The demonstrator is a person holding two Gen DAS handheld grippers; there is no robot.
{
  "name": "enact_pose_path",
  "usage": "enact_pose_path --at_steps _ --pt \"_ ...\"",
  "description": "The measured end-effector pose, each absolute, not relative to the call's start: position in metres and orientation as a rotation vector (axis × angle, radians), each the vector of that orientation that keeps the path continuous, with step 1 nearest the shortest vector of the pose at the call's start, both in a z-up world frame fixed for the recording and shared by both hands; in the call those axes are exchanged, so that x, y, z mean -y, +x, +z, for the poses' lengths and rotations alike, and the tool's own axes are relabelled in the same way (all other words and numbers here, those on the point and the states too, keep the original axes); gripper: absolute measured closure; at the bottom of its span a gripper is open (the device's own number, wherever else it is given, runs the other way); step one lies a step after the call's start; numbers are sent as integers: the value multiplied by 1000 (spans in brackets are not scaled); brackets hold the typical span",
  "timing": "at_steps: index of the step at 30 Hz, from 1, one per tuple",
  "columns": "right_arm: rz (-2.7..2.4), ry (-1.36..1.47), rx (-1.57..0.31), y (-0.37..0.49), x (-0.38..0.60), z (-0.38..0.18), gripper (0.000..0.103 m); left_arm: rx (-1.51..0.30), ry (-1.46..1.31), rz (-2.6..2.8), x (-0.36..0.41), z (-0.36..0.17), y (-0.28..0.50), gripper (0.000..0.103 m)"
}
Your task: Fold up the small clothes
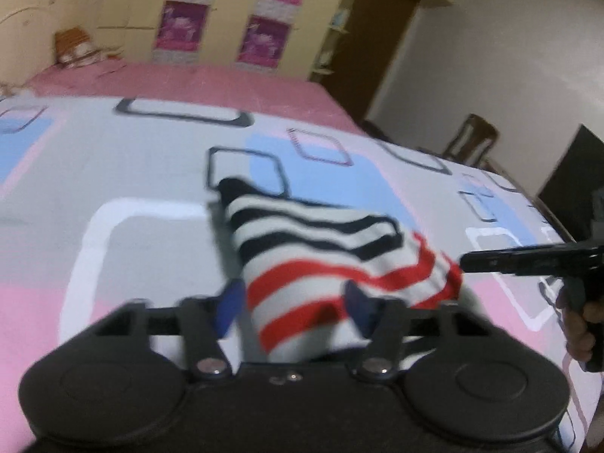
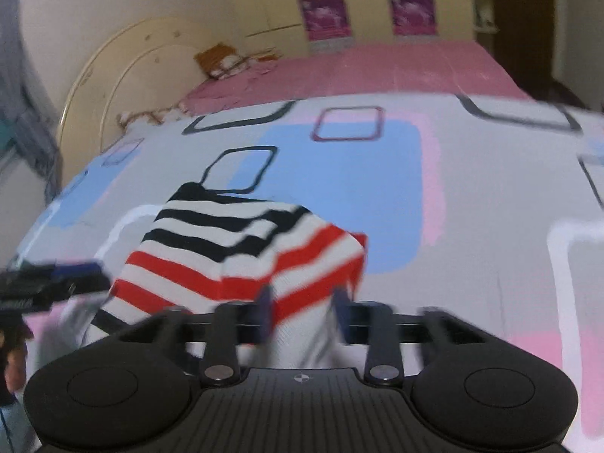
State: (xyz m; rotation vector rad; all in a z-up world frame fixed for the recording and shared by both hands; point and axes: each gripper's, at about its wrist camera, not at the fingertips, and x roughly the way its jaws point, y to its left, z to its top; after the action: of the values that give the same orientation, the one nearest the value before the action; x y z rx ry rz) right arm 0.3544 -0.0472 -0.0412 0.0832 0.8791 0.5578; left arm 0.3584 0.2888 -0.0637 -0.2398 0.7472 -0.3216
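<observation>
A small striped garment [image 1: 321, 249], white with black and red stripes, is lifted off the patterned bed cover [image 1: 113, 173]. My left gripper [image 1: 292, 307] has its blue-padded fingers around the near left edge of the garment. My right gripper [image 2: 302, 311] holds the near right edge of the garment [image 2: 241, 253] between its fingers. The garment sags between the two grippers, and its far black-striped end trails toward the cover. The right gripper's body [image 1: 528, 260] shows at the right of the left wrist view; the left gripper's body [image 2: 49, 287] shows at the left of the right wrist view.
The bed cover [image 2: 472, 196] is grey with blue, pink and outlined squares; a pink sheet [image 2: 377, 71] lies beyond it. A cream headboard [image 2: 124, 71], a wardrobe with purple posters [image 1: 226, 11], a wooden chair [image 1: 472, 143] and a dark screen [image 1: 573, 181] stand around the bed.
</observation>
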Motion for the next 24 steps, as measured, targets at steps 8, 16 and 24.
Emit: enact_pose_path --at_steps 8,16,24 --pt "537 -43 -946 373 20 -79 79 -798 -110 -418 -251 -93 384 62" --pt "517 9 -907 358 28 -59 78 -780 -124 -411 -257 -76 372 63" --pt "639 -159 -862 289 23 -42 79 -770 -109 -454 -250 -66 309 70"
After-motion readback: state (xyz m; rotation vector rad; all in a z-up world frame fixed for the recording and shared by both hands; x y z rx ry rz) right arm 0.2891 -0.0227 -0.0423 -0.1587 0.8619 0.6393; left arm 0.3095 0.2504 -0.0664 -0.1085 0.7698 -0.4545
